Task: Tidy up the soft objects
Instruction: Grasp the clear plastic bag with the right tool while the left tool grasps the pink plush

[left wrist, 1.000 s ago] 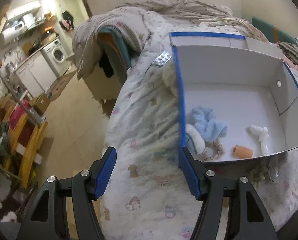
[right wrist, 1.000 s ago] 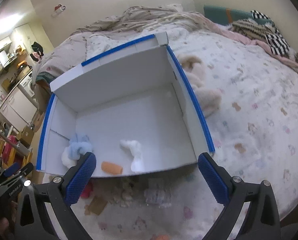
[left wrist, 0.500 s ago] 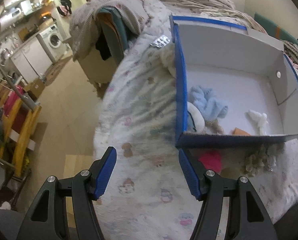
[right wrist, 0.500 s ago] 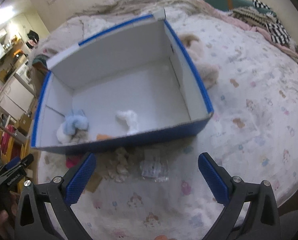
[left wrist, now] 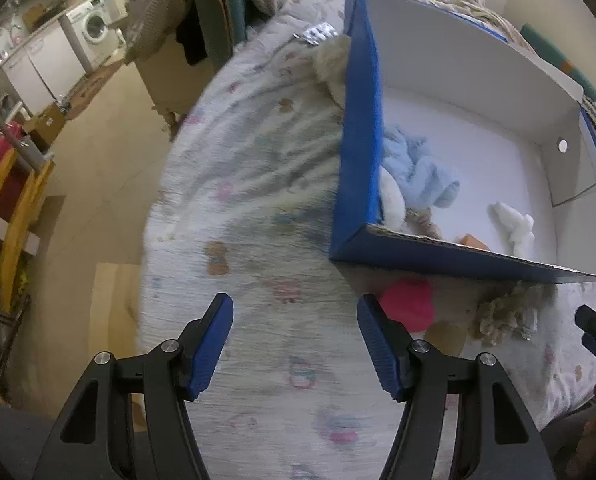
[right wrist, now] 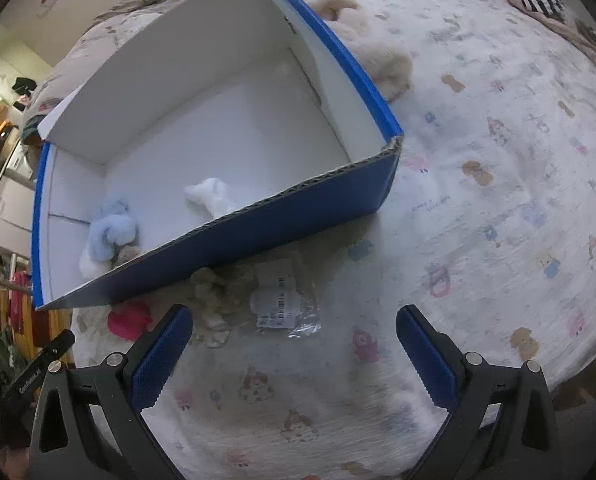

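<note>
A: In the left wrist view, why is the left gripper [left wrist: 293, 344] held out over the bedspread [left wrist: 257, 208] like that?

B: I'd judge it is lining up on the loose things in front of the box [left wrist: 362, 128]. Its jaws stand spread with nothing between them, and the pink soft thing [left wrist: 412, 304] lies just beside the right-hand pad, on the near side of the box's blue front wall. A beige fluffy piece [left wrist: 502, 314] sits further along that same wall.

A: And inside the box?

B: A light blue plush [left wrist: 418, 176] bunched in the near left corner, a white soft piece [left wrist: 516, 226] near the front wall, something orange [left wrist: 474, 242] peeking over the front wall's rim — most of the floor is bare.

A: And the right wrist view?

B: The right gripper [right wrist: 293, 344] is also spread wide and empty, pointing down at the strip in front of the box [right wrist: 338, 208]. A clear packet with a label [right wrist: 281, 300] lies there, beside the beige fluffy piece [right wrist: 213, 292], with the pink soft thing [right wrist: 129, 320] nearer the box's left corner.

A: So those belong in the box?

B: Probably — the soft ones, anyway.
</note>
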A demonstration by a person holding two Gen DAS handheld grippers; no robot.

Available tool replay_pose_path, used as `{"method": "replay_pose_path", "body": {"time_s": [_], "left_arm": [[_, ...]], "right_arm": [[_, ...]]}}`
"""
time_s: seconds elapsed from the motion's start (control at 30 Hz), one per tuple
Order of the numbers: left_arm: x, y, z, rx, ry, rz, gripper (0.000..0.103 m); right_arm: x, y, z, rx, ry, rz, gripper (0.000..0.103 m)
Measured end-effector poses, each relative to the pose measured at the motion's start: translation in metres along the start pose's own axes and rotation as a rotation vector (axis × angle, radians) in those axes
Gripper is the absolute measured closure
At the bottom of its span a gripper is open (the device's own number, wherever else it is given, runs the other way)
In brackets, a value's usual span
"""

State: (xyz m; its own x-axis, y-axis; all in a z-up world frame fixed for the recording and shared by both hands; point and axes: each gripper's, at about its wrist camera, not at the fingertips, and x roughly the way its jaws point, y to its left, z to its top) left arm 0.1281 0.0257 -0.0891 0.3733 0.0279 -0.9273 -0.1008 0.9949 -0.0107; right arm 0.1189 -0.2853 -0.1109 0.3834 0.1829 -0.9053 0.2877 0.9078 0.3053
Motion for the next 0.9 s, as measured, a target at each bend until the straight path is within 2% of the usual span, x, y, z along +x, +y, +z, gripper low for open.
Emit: {"method": "replay_pose_path", "body": {"time_s": [0.13,0.37,0.8,0.87,0.9], "left_arm": [[0.012,-0.011,0.001,-0.004,0.043,-0.058,0.041],[0.027,-0.039,0.005,0.015,0.08,-0.113,0.041],[0.064,-0.065,0.013,0.026,0.162,-0.111,0.04],[0.066,-0.066,0.014,0.022,0.167,-0.116,0.041],[0.067,-0.066,0.014,0.023,0.168,-0.118,0.04]], "right_arm": [[0.006,0.003,-0.001,-0.01,0.017,-0.004,0.0],[0.018,0.0,0.003,0.0,0.057,-0.004,0.0],[0.038,-0.007,0.014,0.031,0.133,0.051,0.0],[0.043,-0.005,0.015,0.019,0.145,0.04,0.013],[0.047,-0.003,0.015,0.015,0.152,0.031,0.015]]}}
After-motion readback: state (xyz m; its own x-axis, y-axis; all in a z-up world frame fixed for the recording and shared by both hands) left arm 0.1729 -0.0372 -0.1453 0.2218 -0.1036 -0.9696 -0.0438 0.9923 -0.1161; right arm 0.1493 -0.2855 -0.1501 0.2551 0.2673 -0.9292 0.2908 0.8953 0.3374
